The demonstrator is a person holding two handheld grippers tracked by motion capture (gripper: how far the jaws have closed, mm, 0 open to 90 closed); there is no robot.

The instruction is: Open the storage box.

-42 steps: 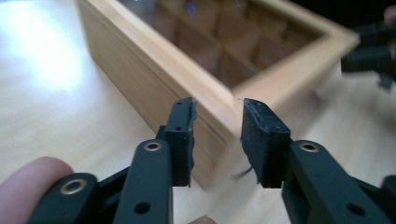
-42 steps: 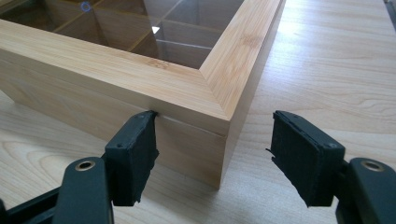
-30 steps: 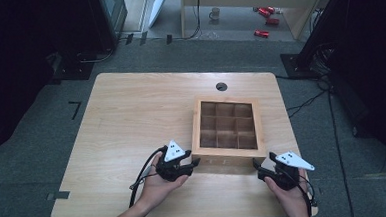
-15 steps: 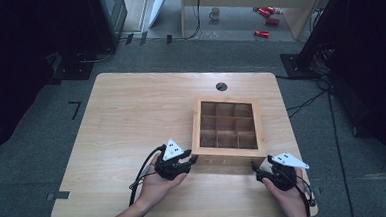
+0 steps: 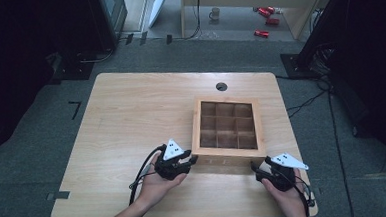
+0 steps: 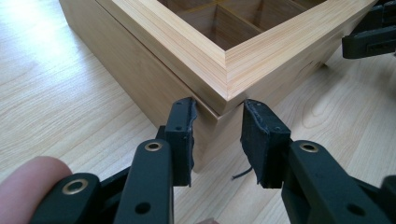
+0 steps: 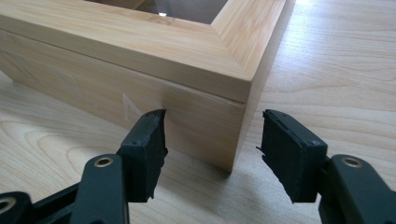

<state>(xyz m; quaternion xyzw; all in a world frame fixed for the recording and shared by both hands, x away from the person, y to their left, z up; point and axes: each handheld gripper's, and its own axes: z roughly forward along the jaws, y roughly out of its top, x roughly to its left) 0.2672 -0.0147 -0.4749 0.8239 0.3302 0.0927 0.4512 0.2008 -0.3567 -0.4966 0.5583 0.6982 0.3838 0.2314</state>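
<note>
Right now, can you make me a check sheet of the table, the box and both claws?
Surface: wooden table, bare around the box.
Job's things: wooden box with nine compartments, lid on.
Clutter: nothing seen.
Grippers: left claw pinches the box's near left corner; right claw straddles the near right corner, has just been closing, pads apart from the wood.
Cables: black cable trails from the left claw.
Surroundings: mug and red cans on the floor.

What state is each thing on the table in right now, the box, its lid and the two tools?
Wooden box: upright on the table, lid down.
Lid: closed, glass pane showing the compartments inside.
Left tool: jaws pinching the box's near left corner.
Right tool: jaws either side of the near right corner, just been closing, not yet pressing.
</note>
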